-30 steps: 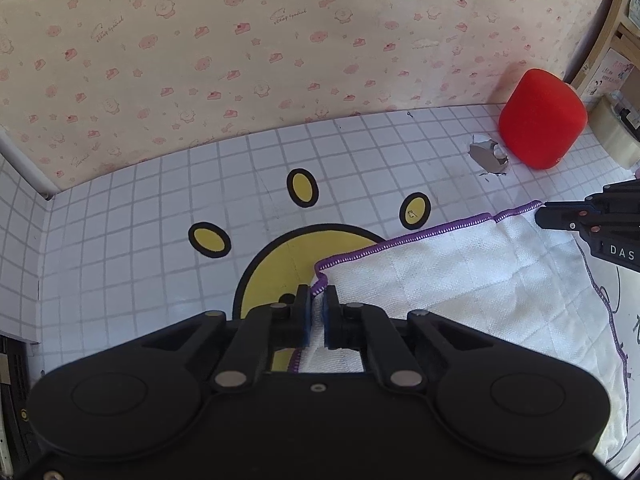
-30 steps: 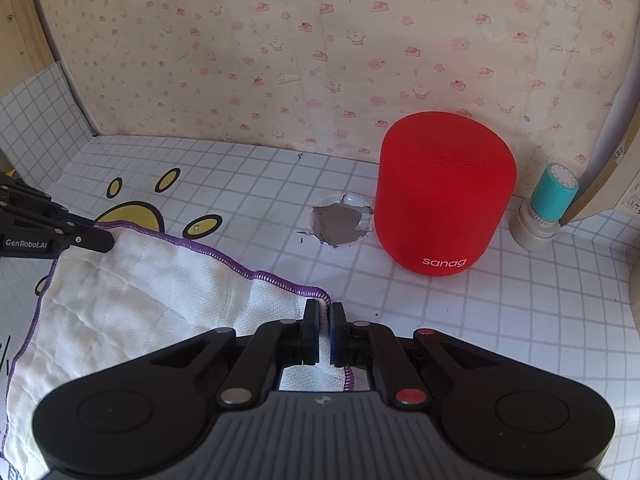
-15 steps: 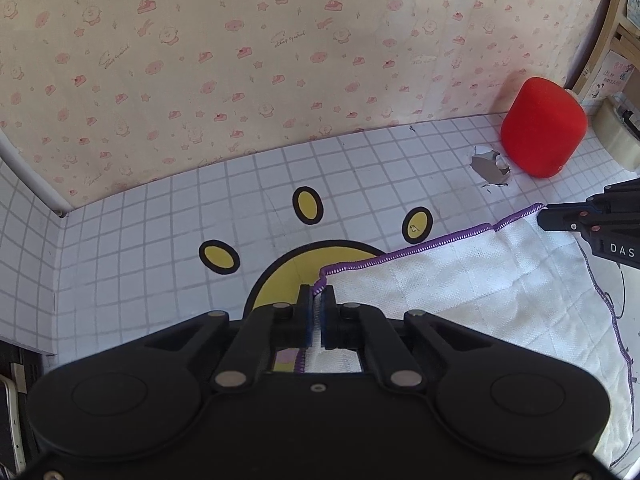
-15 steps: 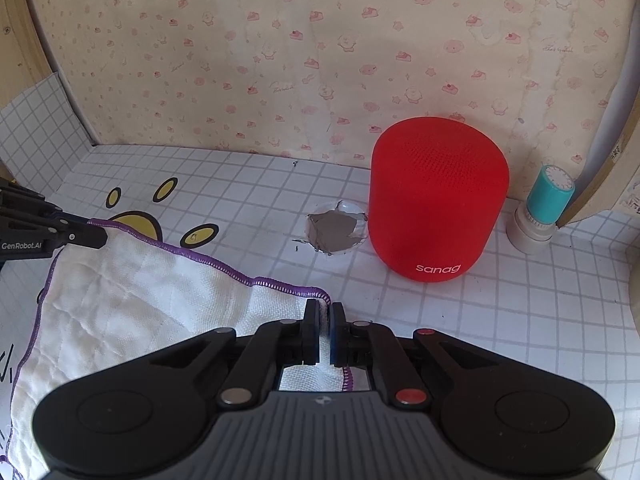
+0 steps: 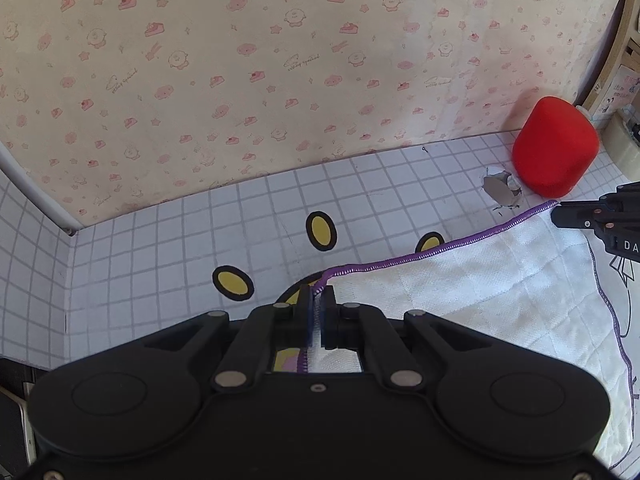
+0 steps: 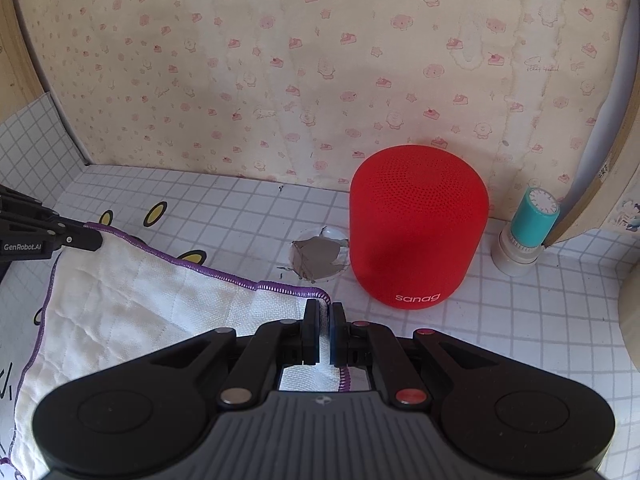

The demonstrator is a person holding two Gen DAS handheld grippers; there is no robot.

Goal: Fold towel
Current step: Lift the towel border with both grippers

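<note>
My left gripper (image 5: pixel 318 300) pinches one corner of the white towel (image 5: pixel 500 280); my right gripper (image 6: pixel 325 312) pinches the other corner, near the red Sanag speaker (image 6: pixel 418 224).

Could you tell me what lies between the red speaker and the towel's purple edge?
In the right wrist view, a torn hole in the grid table covering lies between the red speaker and the towel.

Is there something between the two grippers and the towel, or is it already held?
Nothing visible stands between them. The left gripper and the right gripper are each shut on a purple-edged corner of the towel. The red speaker stands beside it, apart.
</note>
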